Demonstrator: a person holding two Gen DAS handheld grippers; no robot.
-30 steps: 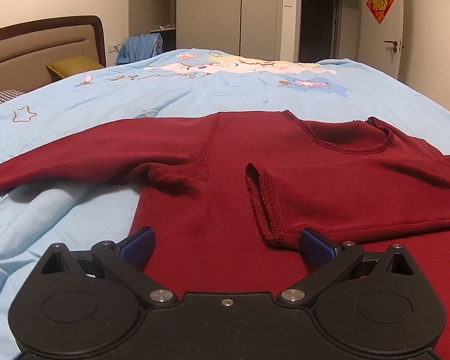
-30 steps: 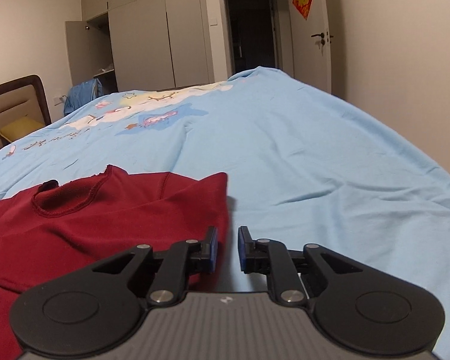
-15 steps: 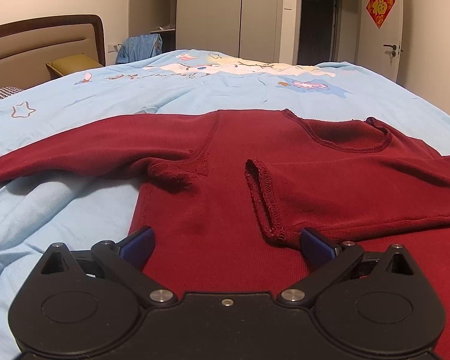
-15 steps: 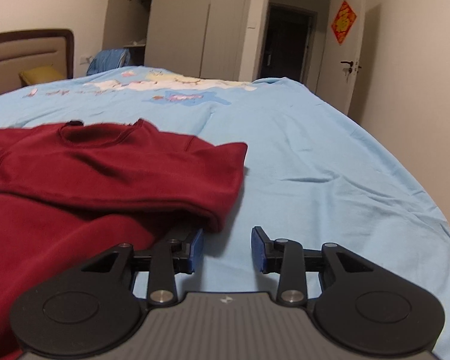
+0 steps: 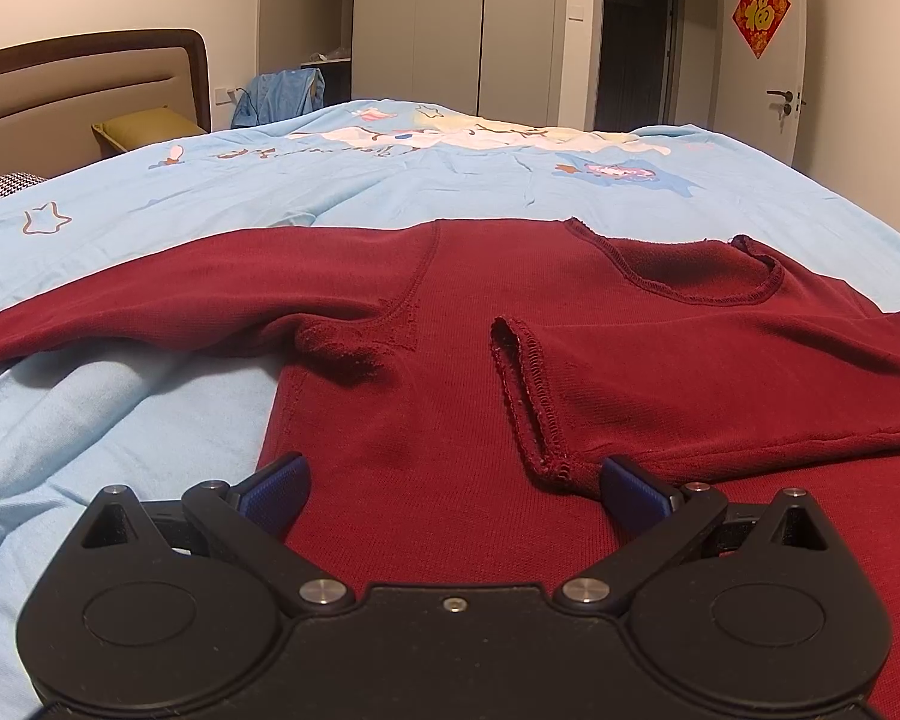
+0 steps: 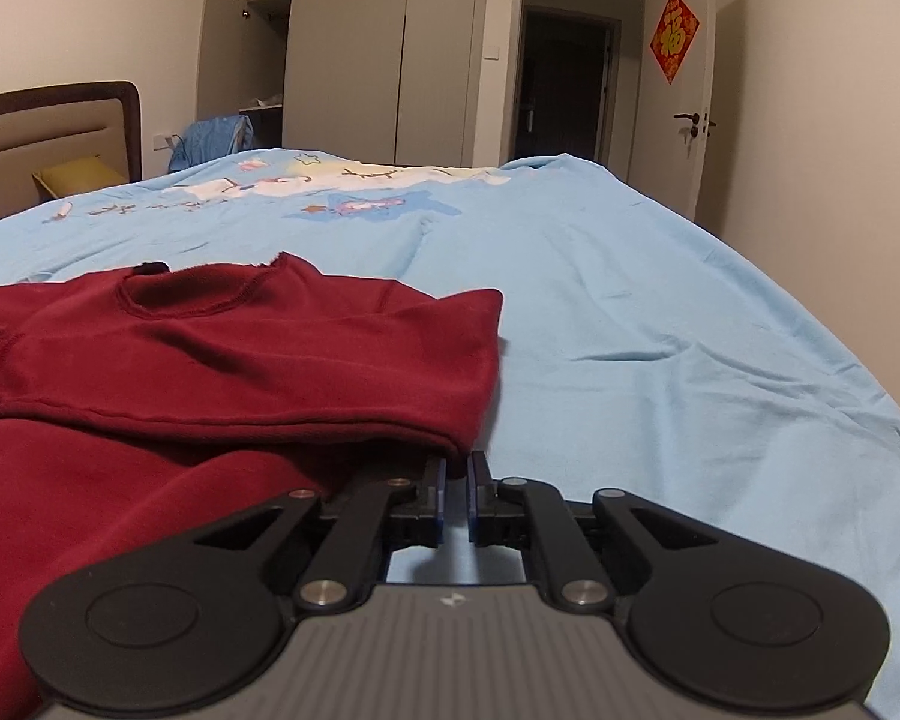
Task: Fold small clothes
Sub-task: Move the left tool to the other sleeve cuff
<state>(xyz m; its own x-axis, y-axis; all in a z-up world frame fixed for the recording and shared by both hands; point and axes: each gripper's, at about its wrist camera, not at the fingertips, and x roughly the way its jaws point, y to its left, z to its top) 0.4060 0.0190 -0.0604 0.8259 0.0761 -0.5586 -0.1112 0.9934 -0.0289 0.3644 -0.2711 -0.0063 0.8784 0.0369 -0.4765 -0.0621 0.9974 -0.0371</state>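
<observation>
A dark red sweater [image 5: 462,420] lies flat on the light blue bedsheet [image 5: 390,180]. Its left sleeve [image 5: 180,294] stretches out sideways. The other sleeve is folded across the chest, and its cuff [image 5: 528,396] ends just ahead of my left gripper [image 5: 450,480]. That gripper hovers open over the sweater's body, jaws wide apart and holding nothing. In the right wrist view the sweater [image 6: 240,360] fills the left side. My right gripper [image 6: 456,480] has its pads almost together at the near corner of the folded sleeve edge [image 6: 450,444], pinching it.
The blue sheet [image 6: 690,360] runs bare to the right of the sweater up to the bed's edge. A headboard [image 5: 90,84] and a yellow pillow [image 5: 144,126] stand at the far left. Wardrobes and a door [image 6: 672,120] line the back wall.
The right gripper opened half a second ago, moved up to the folded sleeve's corner and closed there. The left gripper has drifted only slightly and stays open.
</observation>
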